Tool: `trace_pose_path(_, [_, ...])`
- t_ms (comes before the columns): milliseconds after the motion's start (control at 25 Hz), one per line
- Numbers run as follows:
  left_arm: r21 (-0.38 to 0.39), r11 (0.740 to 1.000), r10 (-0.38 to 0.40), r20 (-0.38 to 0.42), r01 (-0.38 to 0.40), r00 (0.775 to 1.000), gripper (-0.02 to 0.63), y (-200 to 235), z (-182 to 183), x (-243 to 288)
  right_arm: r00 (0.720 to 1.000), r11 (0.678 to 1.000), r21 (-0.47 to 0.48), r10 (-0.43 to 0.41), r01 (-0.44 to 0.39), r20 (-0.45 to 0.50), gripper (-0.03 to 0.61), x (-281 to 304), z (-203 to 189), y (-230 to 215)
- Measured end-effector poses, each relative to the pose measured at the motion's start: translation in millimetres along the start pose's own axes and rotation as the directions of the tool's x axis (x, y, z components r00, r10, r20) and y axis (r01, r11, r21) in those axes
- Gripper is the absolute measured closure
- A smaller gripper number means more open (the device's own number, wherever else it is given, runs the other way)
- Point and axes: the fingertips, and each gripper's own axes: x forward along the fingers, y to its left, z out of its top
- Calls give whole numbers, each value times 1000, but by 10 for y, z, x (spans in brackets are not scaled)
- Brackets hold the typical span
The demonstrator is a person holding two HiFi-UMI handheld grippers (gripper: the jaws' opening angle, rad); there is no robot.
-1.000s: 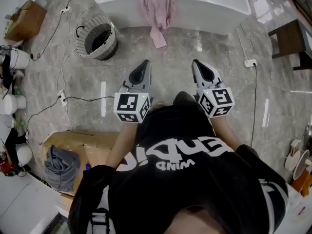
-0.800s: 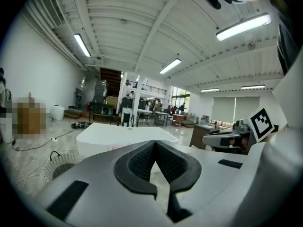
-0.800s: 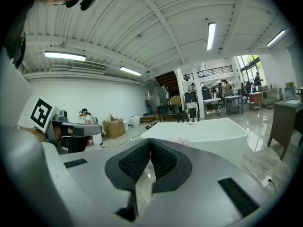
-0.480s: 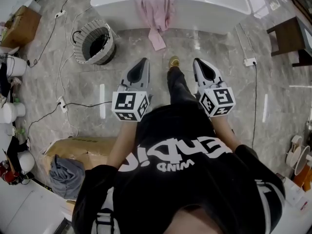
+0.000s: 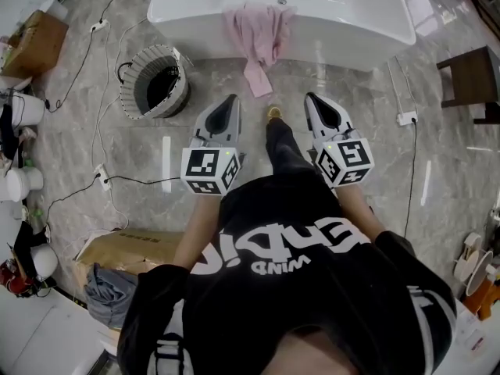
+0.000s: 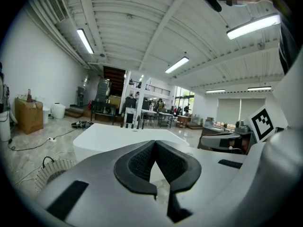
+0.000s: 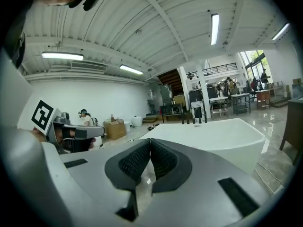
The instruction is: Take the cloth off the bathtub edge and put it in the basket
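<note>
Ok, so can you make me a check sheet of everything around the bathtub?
Surface: grey stone floor, shiny, no spills seen.
Job's things: pink cloth hangs over the bathtub edge; basket stands on the floor to the picture's left, dark inside, nothing seen in it.
Clutter: cardboard box with a grey rag by it; white tubs at the far left.
Grippers: left gripper and right gripper both shut, nothing between the jaws, short of the tub.
Cables: black cable runs across the floor; white power strip at the right.
Surroundings: dark stool; big hall with ceiling lights.
</note>
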Motion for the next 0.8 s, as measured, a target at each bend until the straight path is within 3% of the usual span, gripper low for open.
trace_pose_path(520, [-14, 999, 34, 12, -33, 999, 601, 816, 813, 1884, 994, 995, -6, 103, -104, -34, 565, 1785, 744, -1143])
trace_pose_path(800, [-4, 997, 81, 22, -81, 996, 601, 1144, 1142, 2563, 985, 985, -8, 170, -170, -30, 565, 2521, 1036, -1488])
